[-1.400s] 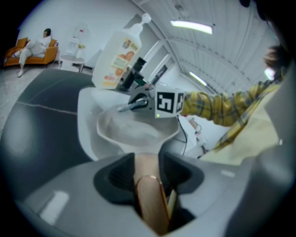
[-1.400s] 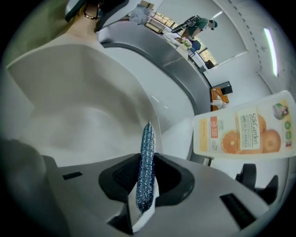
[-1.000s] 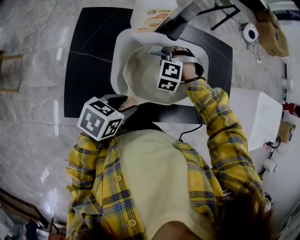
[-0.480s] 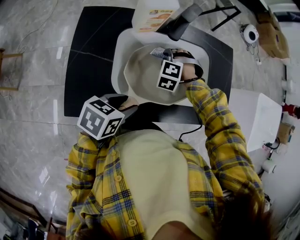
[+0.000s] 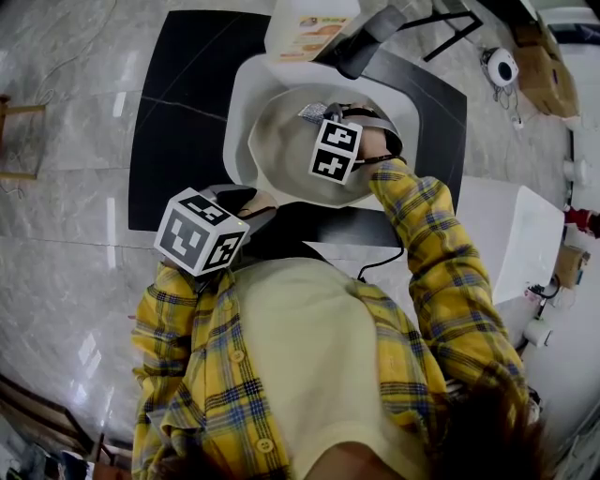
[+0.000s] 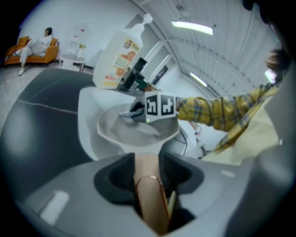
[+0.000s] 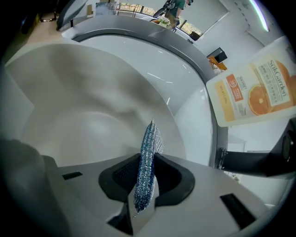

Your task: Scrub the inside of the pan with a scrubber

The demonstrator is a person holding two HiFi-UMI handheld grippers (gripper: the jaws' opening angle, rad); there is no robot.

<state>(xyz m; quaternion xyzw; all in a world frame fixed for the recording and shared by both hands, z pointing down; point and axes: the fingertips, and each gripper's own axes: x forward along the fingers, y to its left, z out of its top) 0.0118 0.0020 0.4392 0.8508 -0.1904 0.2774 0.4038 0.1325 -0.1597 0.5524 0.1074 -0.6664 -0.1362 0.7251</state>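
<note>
A pale pan (image 5: 286,150) sits in a white sink basin (image 5: 242,94). Its brown handle (image 6: 150,203) runs toward me, and my left gripper (image 6: 147,173) is shut on it; that gripper's marker cube (image 5: 201,234) shows near my chest. My right gripper (image 7: 145,169) is shut on a sparkly blue-silver scrubber (image 7: 151,136), whose tip stands against the pan's inner wall (image 7: 92,106). In the head view the right gripper (image 5: 319,117) is inside the pan at its far right side. The left gripper view shows the pan (image 6: 134,132) with the right gripper's cube (image 6: 161,105) over it.
A soap bottle (image 5: 305,28) with an orange label stands behind the sink, beside a dark faucet (image 5: 361,47). The sink is set in a black counter (image 5: 178,112). A white unit (image 5: 516,234) stands to the right. A cable (image 5: 380,262) runs by the counter's near edge.
The right gripper and scrubber have shifted slightly left and toward me inside the pan. The left gripper has kept its hold on the handle and barely moved.
</note>
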